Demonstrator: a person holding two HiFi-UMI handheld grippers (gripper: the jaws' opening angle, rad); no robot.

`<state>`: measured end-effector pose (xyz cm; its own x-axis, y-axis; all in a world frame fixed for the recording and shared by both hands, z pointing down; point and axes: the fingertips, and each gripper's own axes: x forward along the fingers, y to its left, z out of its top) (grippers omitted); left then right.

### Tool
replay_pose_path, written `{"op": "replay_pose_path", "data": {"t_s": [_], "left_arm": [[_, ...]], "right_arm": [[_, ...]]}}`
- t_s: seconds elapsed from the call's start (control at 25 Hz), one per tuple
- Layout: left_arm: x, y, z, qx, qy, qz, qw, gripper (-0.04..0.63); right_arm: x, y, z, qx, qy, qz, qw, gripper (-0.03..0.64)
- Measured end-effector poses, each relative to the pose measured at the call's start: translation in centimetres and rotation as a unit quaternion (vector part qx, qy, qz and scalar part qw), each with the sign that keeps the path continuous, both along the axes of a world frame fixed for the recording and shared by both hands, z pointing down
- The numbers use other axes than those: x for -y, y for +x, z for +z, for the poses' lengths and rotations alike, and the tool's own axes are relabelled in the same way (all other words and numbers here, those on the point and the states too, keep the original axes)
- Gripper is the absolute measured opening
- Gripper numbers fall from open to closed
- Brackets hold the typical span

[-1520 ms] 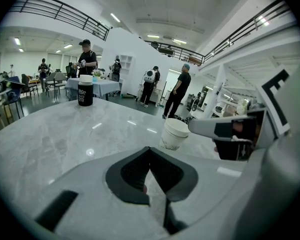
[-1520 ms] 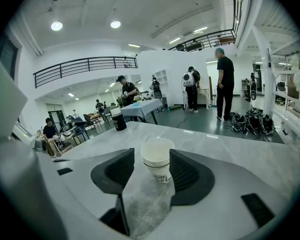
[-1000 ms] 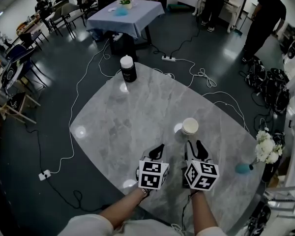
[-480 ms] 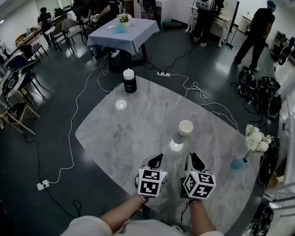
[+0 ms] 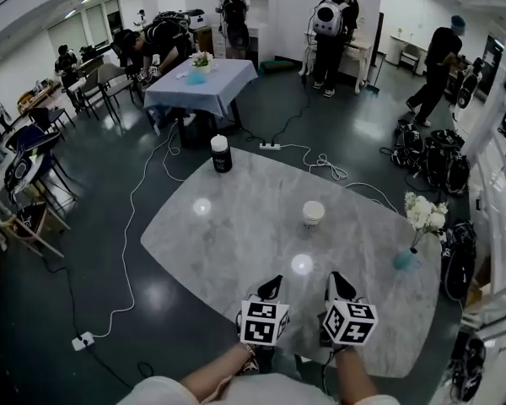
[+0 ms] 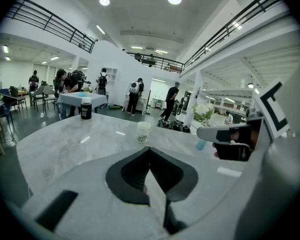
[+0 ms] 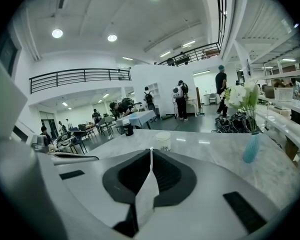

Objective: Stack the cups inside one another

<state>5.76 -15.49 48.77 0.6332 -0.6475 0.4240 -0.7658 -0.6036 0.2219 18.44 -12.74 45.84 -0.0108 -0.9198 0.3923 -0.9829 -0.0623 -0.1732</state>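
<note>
Grey-veined marble table [image 5: 228, 243], three containers: one white paper cup [image 5: 313, 213] stands upright near the middle, at about 1 o'clock from the two grippers. One black canister [image 5: 221, 153], its white lid on, sits at the table's 11 o'clock edge. One blue vase [image 5: 401, 260] at the 3 o'clock edge holds a bunch of white flowers [image 5: 422, 213]. What the cup holds, and whether it is a single cup or several nested, cannot be told. The canister's contents are hidden by its lid.

At the 6 o'clock edge the left gripper [image 5: 272, 285] and right gripper [image 5: 337, 283] hover side by side, well apart from the cup and pointing toward it. The left gripper's fingers are pressed together on nothing. The right gripper's fingers have just closed and meet tip to tip, nothing between them.
</note>
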Motion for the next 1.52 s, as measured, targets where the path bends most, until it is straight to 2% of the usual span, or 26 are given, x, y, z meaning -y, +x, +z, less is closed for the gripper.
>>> {"op": "replay_pose_path", "data": {"t_s": [0.24, 0.6, 0.84, 1.12, 1.52], "left_arm": [[-4.5, -2.0, -0.3, 0.004, 0.009, 0.015, 0.9998, -0.005], [-8.2, -3.4, -0.4, -0.001, -0.005, 0.008, 1.0000, -0.005], [-10.1, -3.0, -1.2, 0.001, 0.007, -0.011, 0.9999, -0.005], [-12.9, -1.5, -1.6, 0.000, 0.010, -0.029, 0.9995, -0.005], [-13.0, 0.2, -2.6, -0.006, 0.022, -0.040, 0.9989, -0.005]], "right_arm": [[-5.2, -1.7, -0.1, 0.006, 0.008, 0.022, 1.000, 0.018], [-9.5, -3.1, -0.9, 0.002, 0.014, 0.027, 1.000, 0.018], [-11.2, -3.3, -1.8, 0.000, 0.029, 0.007, 1.000, 0.018], [-14.2, -3.0, -1.3, -0.017, 0.022, -0.020, 0.999, 0.018], [-13.7, -1.8, -2.1, -0.036, 0.026, -0.040, 0.998, 0.018]]}}
